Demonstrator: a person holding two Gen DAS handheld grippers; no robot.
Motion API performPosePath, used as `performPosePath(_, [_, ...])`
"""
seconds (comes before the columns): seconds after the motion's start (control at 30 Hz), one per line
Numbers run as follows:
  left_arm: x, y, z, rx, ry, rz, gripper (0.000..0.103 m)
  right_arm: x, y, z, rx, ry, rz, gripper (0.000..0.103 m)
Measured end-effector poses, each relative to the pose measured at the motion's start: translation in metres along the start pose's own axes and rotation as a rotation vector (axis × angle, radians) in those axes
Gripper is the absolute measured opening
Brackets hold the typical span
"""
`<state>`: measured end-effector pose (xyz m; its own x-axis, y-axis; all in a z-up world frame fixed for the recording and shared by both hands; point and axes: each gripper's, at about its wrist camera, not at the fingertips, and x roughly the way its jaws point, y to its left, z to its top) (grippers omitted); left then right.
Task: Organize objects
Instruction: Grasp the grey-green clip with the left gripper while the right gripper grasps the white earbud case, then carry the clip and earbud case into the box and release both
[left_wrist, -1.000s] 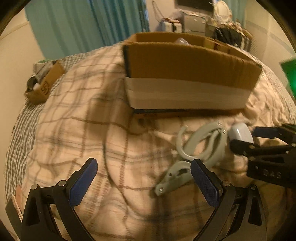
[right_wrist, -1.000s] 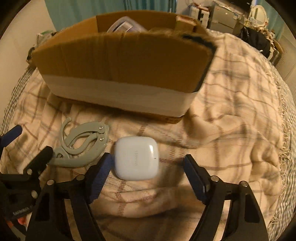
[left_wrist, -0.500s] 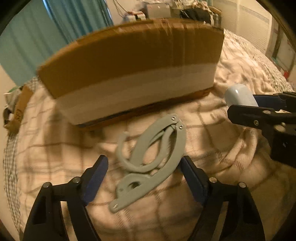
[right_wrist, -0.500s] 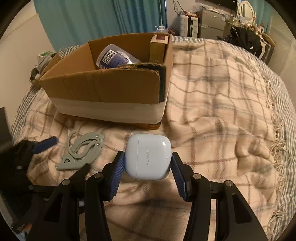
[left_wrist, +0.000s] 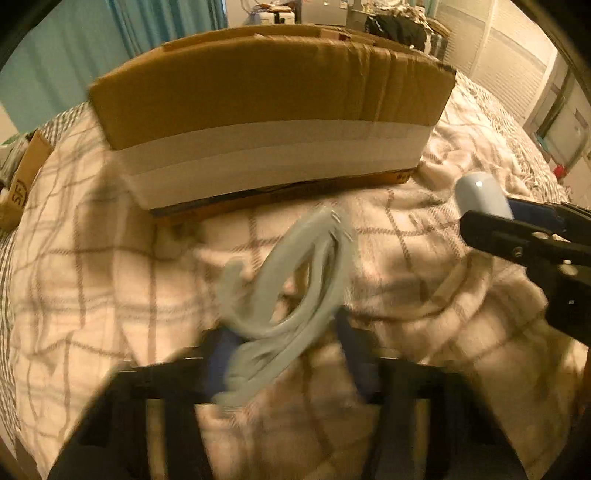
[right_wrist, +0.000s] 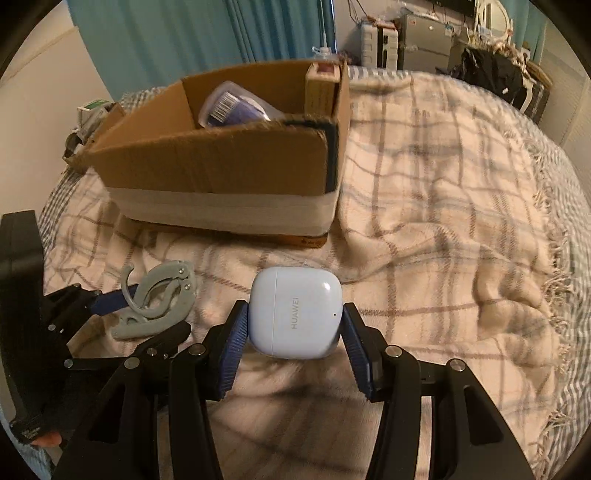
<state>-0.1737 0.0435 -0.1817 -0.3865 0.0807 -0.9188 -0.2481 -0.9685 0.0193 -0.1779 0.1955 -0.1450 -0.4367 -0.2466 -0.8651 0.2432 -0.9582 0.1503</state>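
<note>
My right gripper (right_wrist: 293, 343) is shut on a white Huawei earbud case (right_wrist: 293, 314) and holds it above the plaid blanket. The case also shows in the left wrist view (left_wrist: 480, 195). My left gripper (left_wrist: 284, 354) is closing around a grey plastic clip (left_wrist: 291, 295), blurred by motion; in the right wrist view the clip (right_wrist: 159, 299) sits between its blue pads. An open cardboard box (right_wrist: 229, 177) stands just behind, holding a clear plastic container (right_wrist: 236, 105) and a tan carton (right_wrist: 321, 81). Only the box's front wall (left_wrist: 269, 99) shows in the left wrist view.
A plaid blanket (right_wrist: 443, 221) covers the bed. A small cardboard box with clutter (left_wrist: 26, 173) lies at the bed's left edge. Teal curtains (right_wrist: 184, 37) and shelves with appliances (right_wrist: 413, 37) stand behind the bed.
My left gripper's fingers have narrowed around the grey clip. My right gripper has lifted the earbud case a little higher, still gripped.
</note>
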Motion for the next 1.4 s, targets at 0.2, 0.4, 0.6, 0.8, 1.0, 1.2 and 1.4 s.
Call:
performPosePath(0.2, [-0.03, 0.011, -0.012, -0.042, -0.035, -0.012, 0.014, -0.035, 0.021, -0.003, -0.028, -0.052, 0.008, 0.05])
performPosePath(0.4, [-0.064, 0.033, -0.021, -0.08, -0.117, -0.042, 0.013, -0.065, 0.037, -0.009, -0.052, -0.089, -0.012, 0.05])
performPosePath(0.6, [-0.124, 0.03, -0.001, -0.095, -0.266, -0.028, 0.013, -0.105, 0.046, -0.006, -0.069, -0.17, -0.032, 0.05])
performPosePath(0.8, [-0.179, 0.042, 0.02, -0.114, -0.372, -0.059, 0.013, -0.138, 0.054, 0.016, -0.095, -0.236, -0.049, 0.05])
performPosePath(1.0, [-0.195, 0.046, 0.052, -0.091, -0.414, -0.029, 0.013, -0.158, 0.063, 0.061, -0.139, -0.302, -0.052, 0.05])
performPosePath(1.2, [-0.181, 0.052, 0.096, -0.077, -0.408, -0.02, 0.013, -0.134, 0.067, 0.114, -0.148, -0.302, -0.031, 0.05])
performPosePath(1.4, [-0.136, 0.057, 0.137, -0.072, -0.353, -0.019, 0.013, -0.079, 0.054, 0.157, -0.129, -0.243, -0.02, 0.05])
